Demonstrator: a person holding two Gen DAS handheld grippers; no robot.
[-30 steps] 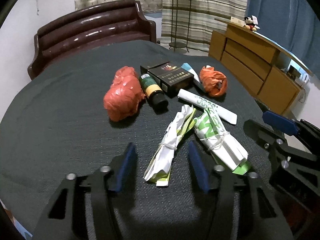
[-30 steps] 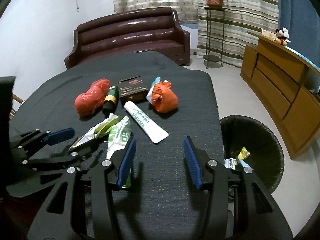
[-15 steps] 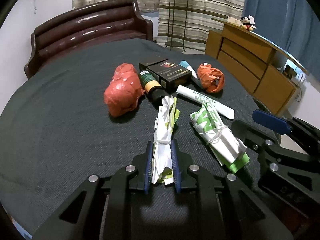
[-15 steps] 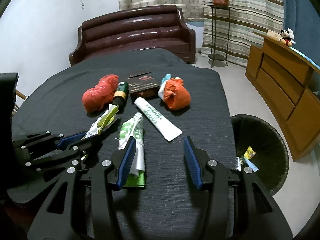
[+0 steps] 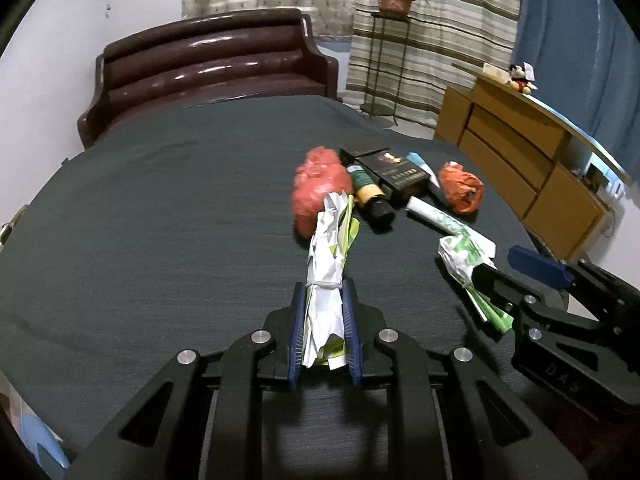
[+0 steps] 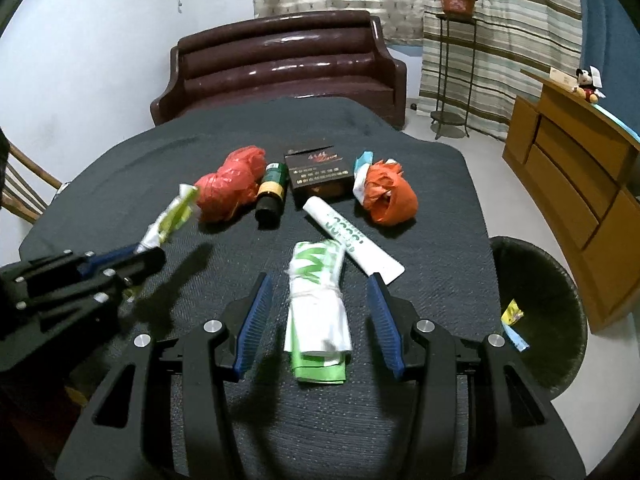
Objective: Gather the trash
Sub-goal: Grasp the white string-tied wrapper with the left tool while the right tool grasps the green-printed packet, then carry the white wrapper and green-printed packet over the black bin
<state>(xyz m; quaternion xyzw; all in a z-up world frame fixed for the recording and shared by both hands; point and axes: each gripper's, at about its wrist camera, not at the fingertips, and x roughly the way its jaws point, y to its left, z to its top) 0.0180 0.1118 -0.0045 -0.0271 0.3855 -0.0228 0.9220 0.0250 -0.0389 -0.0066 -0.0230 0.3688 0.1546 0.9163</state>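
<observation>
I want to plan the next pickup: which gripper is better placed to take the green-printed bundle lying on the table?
Right. The right gripper is open with the green-printed bundle lying between its fingers, so it probably only needs to close. The left gripper is shut on the white bundle.

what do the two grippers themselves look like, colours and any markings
Both are matte black plastic with angular, cut-out linkage arms joined by round silver bolts. Each finger carries a ribbed blue pad. The right gripper, seen from the left wrist camera, has faint "DAS" lettering on its body. The left gripper looks identical; no cables show.
</observation>
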